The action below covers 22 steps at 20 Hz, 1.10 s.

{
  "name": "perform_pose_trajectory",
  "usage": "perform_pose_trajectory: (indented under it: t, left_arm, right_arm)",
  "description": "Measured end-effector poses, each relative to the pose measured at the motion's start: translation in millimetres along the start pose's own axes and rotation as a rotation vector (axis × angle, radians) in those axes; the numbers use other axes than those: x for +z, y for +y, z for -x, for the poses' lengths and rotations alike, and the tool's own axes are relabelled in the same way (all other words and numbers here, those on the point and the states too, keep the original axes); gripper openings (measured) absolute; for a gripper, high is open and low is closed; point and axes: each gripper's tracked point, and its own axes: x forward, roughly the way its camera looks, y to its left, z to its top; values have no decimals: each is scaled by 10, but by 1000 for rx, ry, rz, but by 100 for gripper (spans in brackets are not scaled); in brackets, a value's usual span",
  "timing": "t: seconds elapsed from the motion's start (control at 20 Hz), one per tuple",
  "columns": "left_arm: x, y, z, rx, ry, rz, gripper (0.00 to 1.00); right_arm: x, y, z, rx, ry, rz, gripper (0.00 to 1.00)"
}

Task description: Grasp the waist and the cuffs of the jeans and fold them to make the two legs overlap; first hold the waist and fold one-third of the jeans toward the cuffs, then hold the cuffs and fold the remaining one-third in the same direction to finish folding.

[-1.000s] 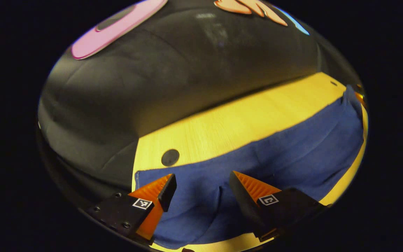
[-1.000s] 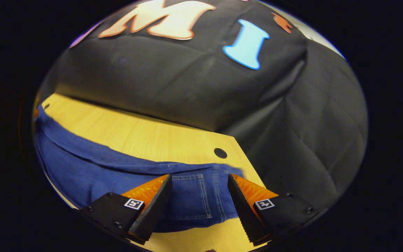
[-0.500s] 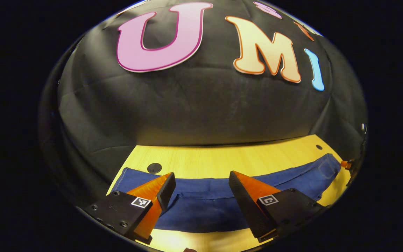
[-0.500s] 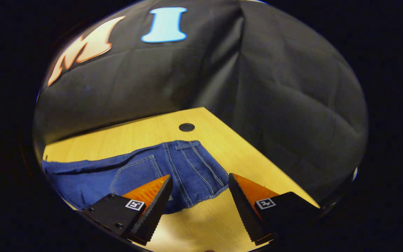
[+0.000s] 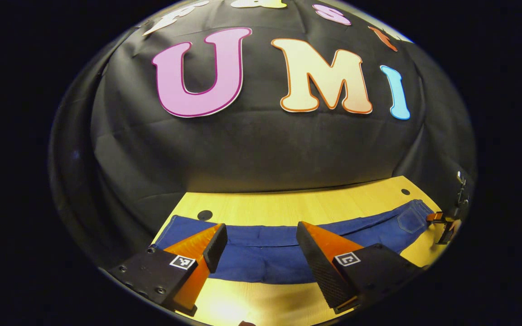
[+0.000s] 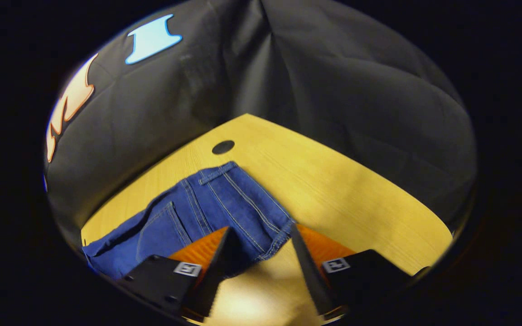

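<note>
Jeans of dark blue denim (image 5: 288, 253) lay in one long band along the pale yellow wooden tabletop (image 5: 288, 208), legs already overlapped as far as I could judge. The waist end (image 6: 224, 203), with its belt loop and back pocket, sat just short of the round black hole in the board (image 6: 223, 146) in the right gripper view; the cuff end (image 5: 175, 226) sat just below the matching hole (image 5: 205, 215) in the left gripper view.

My reading was that the step in hand was taking the waist for the first one-third fold toward the cuffs. To do that well, you needed to bite both layers at the waistband edge, not one ply, lift only enough to clear the cloth beneath, and carry it straight along the legs so the edges stayed lined up.

Your right gripper (image 6: 256, 253) had its fingers spread wide and gripped nothing; it stood at the near corner of the waist, one finger over the denim, the other beside the hem over bare wood. Whether a tip touched the cloth I could not tell. Your left gripper (image 5: 261, 240) was likewise wide open and empty, hovering over the leg cloth just right of the cuff end.
</note>
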Motion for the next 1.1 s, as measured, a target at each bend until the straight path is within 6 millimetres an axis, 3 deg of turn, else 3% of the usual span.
perform_pose_trajectory:
  t: [0.2,0.4,0.5,0.7,0.9,1.1]
  left_arm:
    - [-24,40,165,14,-6,25,95]
    - [-40,205,167,11,-23,44,95]
    - [-73,337,163,13,-19,50,95]
    - [-127,599,126,2,-12,63,95]
    - [-107,906,90,-9,-15,49,95]
    - [-98,1256,55,-19,-16,56,95]
  right_arm:
    - [98,47,40,12,-55,73,10]
    - [468,242,308,59,-144,79,7]
    - [638,494,623,92,-203,90,7]
    - [772,1104,1131,170,-302,126,5]
    - [774,1886,1534,237,-377,198,7]
    - [586,2472,1816,277,-434,266,7]
